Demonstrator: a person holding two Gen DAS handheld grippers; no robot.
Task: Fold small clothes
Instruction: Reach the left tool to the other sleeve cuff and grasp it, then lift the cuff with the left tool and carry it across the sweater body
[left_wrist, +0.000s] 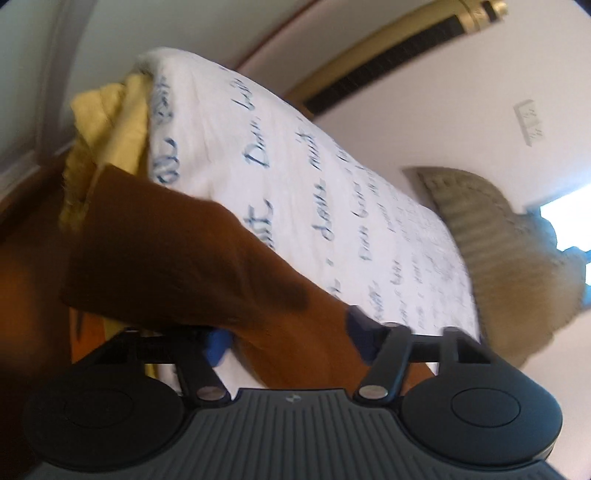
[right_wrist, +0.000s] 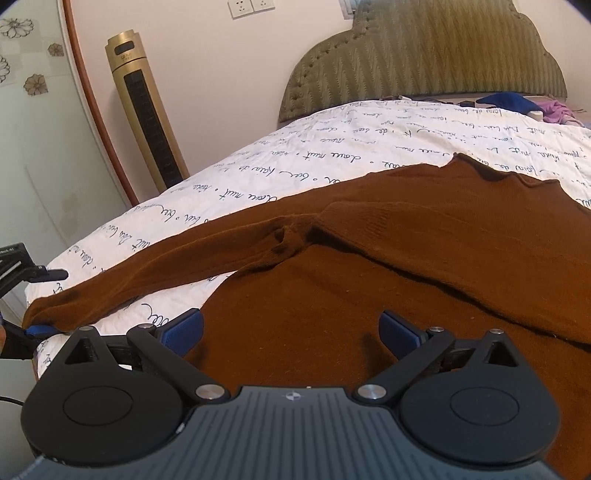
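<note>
Lying spread across the bed's white quilt (right_wrist: 258, 177) with blue handwriting print, the brown sweater (right_wrist: 424, 258) faces up with its collar toward the padded headboard (right_wrist: 424, 59), one long sleeve (right_wrist: 166, 266) stretched out to the quilt's near left corner. The right gripper (right_wrist: 291, 332) hovers over the sweater's lower body with its blue pads (right_wrist: 184, 328) set wide apart — nothing is between them, and they do not press on the knit. At the sleeve's cuff, the left gripper (right_wrist: 37, 329) shows only as a blue tip at the edge of the right wrist view. In its own blurred and strongly rolled view, the left gripper (left_wrist: 284, 336) has brown sleeve fabric (left_wrist: 177, 258) bunched between its two blue pads (left_wrist: 356, 325), the jaws about halfway in; whether the pads actually pinch the cloth cannot be told through the blur. A yellow cloth (left_wrist: 110, 129) lies against the quilt's edge beyond the sleeve. A gold tower fan (right_wrist: 146, 107) stands against the wall beside the bed, below a pair of wall sockets (right_wrist: 251, 7). Near the headboard, at the far right — a dark blue garment (right_wrist: 509, 101) and a purple one (right_wrist: 557, 110) sit in a small heap.
</note>
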